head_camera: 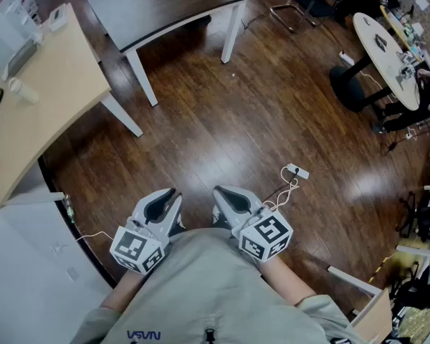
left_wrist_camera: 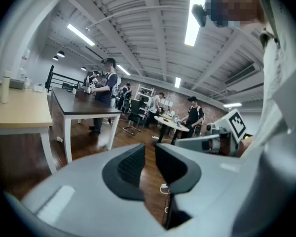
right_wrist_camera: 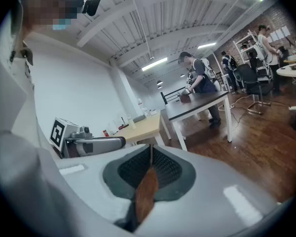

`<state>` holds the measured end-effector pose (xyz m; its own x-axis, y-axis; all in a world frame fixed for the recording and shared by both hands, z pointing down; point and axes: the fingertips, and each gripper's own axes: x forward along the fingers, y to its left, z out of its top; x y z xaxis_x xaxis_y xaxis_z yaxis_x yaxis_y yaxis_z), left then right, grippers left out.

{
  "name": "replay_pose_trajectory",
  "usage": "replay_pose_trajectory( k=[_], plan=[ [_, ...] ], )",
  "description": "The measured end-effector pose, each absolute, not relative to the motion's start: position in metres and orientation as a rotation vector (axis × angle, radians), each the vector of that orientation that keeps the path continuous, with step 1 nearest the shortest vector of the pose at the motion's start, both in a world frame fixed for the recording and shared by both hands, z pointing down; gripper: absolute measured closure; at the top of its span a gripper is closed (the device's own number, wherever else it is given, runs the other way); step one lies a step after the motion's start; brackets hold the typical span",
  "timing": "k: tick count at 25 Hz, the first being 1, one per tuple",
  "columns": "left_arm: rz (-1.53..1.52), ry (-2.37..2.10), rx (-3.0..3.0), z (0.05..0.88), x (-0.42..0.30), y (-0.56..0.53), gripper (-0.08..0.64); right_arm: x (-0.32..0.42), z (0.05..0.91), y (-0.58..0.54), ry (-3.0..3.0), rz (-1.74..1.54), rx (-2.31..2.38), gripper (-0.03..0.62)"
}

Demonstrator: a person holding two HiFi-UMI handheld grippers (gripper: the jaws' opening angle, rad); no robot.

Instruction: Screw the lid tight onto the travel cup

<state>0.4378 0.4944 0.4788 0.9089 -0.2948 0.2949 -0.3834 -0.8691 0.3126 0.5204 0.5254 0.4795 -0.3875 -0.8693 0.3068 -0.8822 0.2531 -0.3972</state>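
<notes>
Both grippers are held close to the person's body over the wooden floor, apart from any table. My left gripper (head_camera: 173,196) (left_wrist_camera: 149,149) has its jaws a narrow gap apart with nothing between them. My right gripper (head_camera: 221,192) (right_wrist_camera: 151,149) is shut, its tips meeting, and holds nothing. A white upright cylinder (head_camera: 21,89) (left_wrist_camera: 5,87), perhaps the cup, stands on the light wooden table (head_camera: 57,99) far to the left. No lid shows in any view.
A dark-topped table (head_camera: 165,6) with white legs stands ahead. A round white table (head_camera: 387,56) with clutter is at the far right. A white plug and cable (head_camera: 295,172) lie on the floor just ahead. Several people stand in the background (left_wrist_camera: 107,83).
</notes>
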Motion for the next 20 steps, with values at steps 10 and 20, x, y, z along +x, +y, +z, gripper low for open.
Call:
replay_pose_trajectory(
  k=[10,20],
  plan=[
    [0.233,-0.565,2.708,0.468,0.389,0.46,0.491,0.47,0.468,0.492,-2.471,0.743,1.655,0.592],
    [0.126,-0.913,2.638,0.452,0.261,0.414,0.494,0.353,0.449,0.432,-2.604,0.629,1.353,0.592]
  ],
)
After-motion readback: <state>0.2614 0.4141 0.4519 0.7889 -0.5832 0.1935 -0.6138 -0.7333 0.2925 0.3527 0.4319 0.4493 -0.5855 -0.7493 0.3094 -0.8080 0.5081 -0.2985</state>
